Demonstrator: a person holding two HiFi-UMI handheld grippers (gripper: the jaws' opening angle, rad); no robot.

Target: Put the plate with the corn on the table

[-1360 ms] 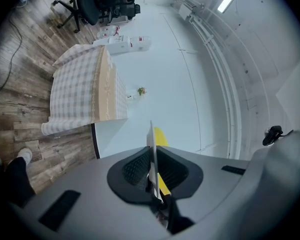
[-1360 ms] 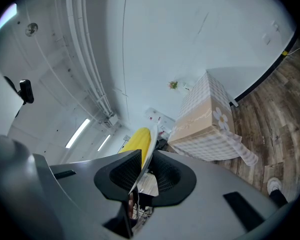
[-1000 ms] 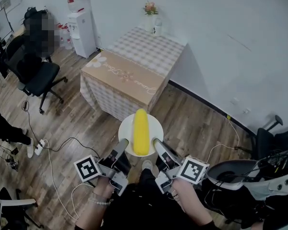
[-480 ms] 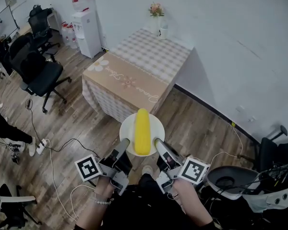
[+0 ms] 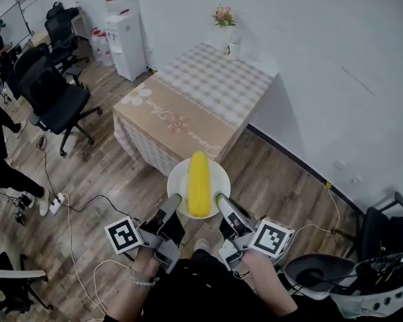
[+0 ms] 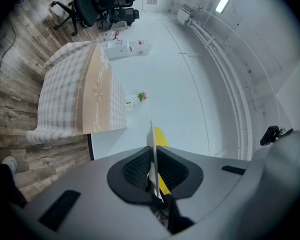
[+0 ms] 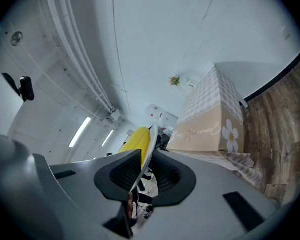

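The white plate (image 5: 178, 182) hangs in the air above the wooden floor (image 5: 269, 173), just short of the near edge of the cloth-covered worktop (image 5: 211, 86); the yellow corn cob (image 5: 199, 184) lies lengthwise across its middle, loose and unrestrained. The left gripper (image 5: 172, 200) has its jaws closed on the plate's near-left rim; the right gripper (image 5: 222, 200) has its jaws closed on the near-right rim; each gripper view shows the thin rim edge-on between the ribbed pads.

The plate looks stiff and smooth, so it should neither flex nor crumple, but a hard, glossy rim is likely slippery in a pinch this narrow. Both holds sit on the near side, so the far edge and the cob's weight will tend to tip it forward. The cob is round and could roll; a level plate matters more than speed. It probably breaks or chips if dropped.
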